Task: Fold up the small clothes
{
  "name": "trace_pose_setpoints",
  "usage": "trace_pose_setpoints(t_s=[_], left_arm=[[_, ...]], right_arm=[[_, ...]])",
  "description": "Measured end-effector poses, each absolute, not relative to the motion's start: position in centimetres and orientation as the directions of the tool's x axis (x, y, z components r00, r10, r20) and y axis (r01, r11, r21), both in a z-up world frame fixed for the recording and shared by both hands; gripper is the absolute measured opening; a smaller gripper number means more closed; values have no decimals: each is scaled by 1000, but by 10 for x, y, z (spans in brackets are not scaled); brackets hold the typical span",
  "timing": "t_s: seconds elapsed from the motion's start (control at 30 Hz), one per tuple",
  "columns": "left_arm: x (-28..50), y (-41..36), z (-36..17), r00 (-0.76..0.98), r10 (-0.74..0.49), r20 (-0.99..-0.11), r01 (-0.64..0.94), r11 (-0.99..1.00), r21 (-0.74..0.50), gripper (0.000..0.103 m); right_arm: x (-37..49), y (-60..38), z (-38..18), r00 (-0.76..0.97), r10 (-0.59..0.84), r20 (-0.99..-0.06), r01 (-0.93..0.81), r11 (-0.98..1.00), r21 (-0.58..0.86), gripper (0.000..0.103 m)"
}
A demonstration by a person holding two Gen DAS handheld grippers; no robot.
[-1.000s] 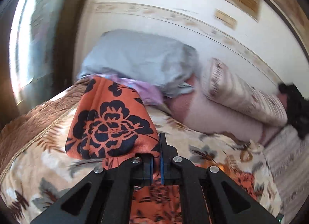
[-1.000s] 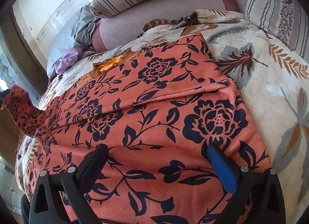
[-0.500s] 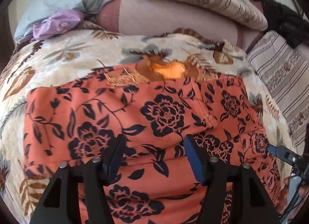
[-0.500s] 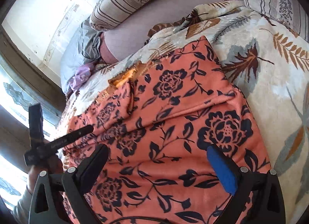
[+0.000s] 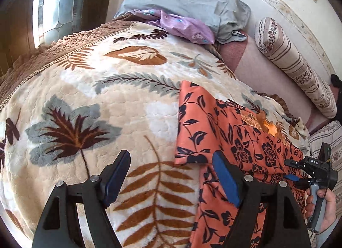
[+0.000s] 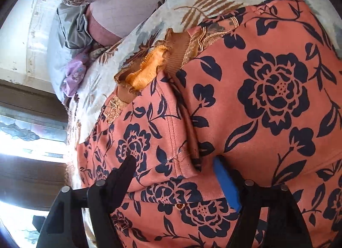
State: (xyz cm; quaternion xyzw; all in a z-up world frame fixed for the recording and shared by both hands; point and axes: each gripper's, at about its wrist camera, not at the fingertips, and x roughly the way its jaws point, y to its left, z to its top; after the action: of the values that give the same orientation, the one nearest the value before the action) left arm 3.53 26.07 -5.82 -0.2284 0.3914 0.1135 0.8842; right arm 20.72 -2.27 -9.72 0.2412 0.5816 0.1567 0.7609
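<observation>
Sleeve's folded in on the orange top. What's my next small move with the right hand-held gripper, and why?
Probably finish closing the right hand-held gripper: its jaws have just been closing, with a raised fold of the orange top between them, not yet pinched. The left hand-held gripper is open over the blanket.

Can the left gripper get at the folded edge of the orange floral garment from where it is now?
Probably yes. The left gripper is open over bare blanket, and the orange floral garment has its folded edge beside the blue-padded finger, nothing between.
</observation>
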Motion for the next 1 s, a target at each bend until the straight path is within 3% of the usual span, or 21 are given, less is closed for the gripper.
trace_pose_setpoints(t_s=[0.03,0.13,0.27,0.4,0.6,0.67,0.77,0.87,0.9,1.0], left_arm=[[34,263,-60,665,21,-747,-387,865,-320,80],[33,265,-59,670,6,-742,-385,858,-341,80],[34,262,-46,693,17,-720,-364,871,-329,80],[42,256,-34,713,26,-701,-339,888,-312,80],[92,215,-38,686,-41,-727,-259,919,-296,80],[113,195,-45,654,-78,-752,-214,935,-283,80],[144,173,-74,531,-11,-847,-210,967,-145,80],[157,165,-108,417,40,-908,-205,977,-52,82],[153,164,-106,450,47,-892,-199,979,-49,82],[150,165,-105,455,43,-889,-195,979,-52,82]], right_arm=[[208,-14,-95,256,488,-834,12,862,507,15],[201,6,-64,313,413,-855,-117,911,396,12],[185,8,7,498,377,-781,-222,926,306,11],[174,-47,42,634,301,-713,-151,952,268,11],[181,-120,-45,520,213,-827,20,965,261,11],[178,-140,-70,486,241,-840,62,949,308,11],[176,-145,-82,473,274,-837,53,940,338,11],[179,-142,-91,413,339,-845,30,923,385,17],[178,-142,-98,377,347,-858,34,921,388,27],[170,-155,-94,405,385,-829,48,897,440,28]])
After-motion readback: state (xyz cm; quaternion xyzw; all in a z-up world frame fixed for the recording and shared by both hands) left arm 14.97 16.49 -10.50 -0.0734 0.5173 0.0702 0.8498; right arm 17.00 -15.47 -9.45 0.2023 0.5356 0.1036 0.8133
